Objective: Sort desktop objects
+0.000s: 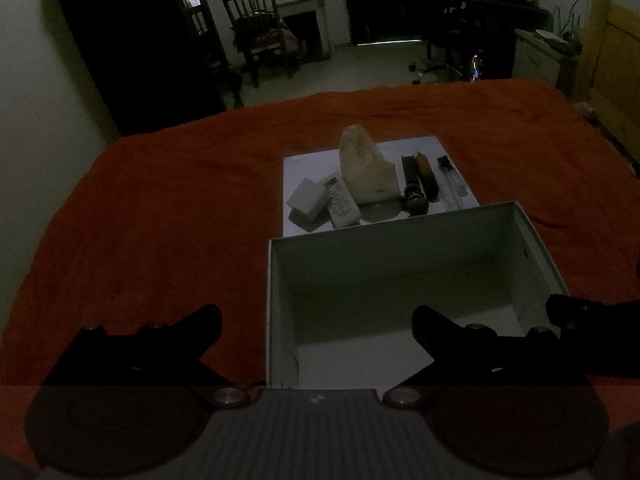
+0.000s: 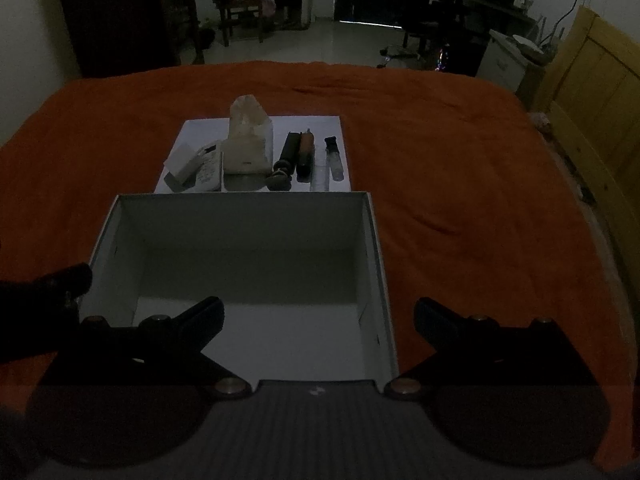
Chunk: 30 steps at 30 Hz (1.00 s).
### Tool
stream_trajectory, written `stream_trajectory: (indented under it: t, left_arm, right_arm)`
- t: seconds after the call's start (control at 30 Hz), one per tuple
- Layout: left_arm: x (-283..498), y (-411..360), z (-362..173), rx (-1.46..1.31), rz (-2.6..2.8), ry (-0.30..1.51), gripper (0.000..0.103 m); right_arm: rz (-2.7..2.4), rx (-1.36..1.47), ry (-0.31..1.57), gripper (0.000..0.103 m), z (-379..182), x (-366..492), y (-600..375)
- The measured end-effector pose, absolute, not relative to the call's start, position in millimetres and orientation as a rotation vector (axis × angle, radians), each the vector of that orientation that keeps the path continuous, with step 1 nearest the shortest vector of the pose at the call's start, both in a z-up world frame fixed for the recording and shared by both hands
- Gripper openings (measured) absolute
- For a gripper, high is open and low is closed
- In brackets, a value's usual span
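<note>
Evidently poised at the start, with nothing sorted yet. Spread wide and holding nothing on the left gripper (image 1: 316, 314), and likewise on the right gripper (image 2: 318, 304): jaws apparently readied for a first pick.

Directly below and between both pairs of jaws, an open white box (image 1: 276, 300), bare inside, kept close probably as the drop place.

Just beyond the box's far wall, ahead of the jaws, on a white sheet (image 1: 304, 160) laid over the orange bed cover (image 1: 160, 200): a white block (image 1: 306, 200) touching a remote (image 1: 342, 204), an upright pale bag (image 1: 366, 168), then a black stand (image 1: 412, 184), a brown tube (image 1: 427, 174) and a clear bottle (image 1: 452, 180).

Laid lengthwise away from the jaws, likely to suit a straight reach forward over the box.
</note>
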State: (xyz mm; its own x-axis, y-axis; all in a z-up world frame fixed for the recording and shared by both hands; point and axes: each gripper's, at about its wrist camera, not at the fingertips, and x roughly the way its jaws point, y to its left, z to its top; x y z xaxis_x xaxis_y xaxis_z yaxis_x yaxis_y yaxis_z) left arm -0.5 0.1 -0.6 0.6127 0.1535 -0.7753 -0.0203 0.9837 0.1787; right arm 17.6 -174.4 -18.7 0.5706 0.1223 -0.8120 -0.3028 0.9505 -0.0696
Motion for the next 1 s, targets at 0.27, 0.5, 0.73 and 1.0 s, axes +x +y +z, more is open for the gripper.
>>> stream_trajectory:
  t: [0.27,0.5,0.73,1.0]
  left_arm:
    - [-6.8,3.2,-8.7,0.159,0.103,0.909,0.103]
    - [-2.6,5.4,-11.7,0.159,0.098,0.923,0.103]
    - [1.8,4.6,-11.1,0.162,0.094,0.938,0.103]
    - [19.0,8.0,-11.5,0.159,0.083,1.002,0.103]
  right_arm:
    - [0.256,-0.202,0.943,0.103,-19.8,24.1,-176.4]
    - [0.253,-0.204,0.931,0.103,-20.4,21.6,-176.5]
    - [0.258,-0.207,0.92,0.103,-24.9,17.5,-178.2]
    - [0.249,-0.19,0.999,0.103,-17.3,38.0,-175.0]
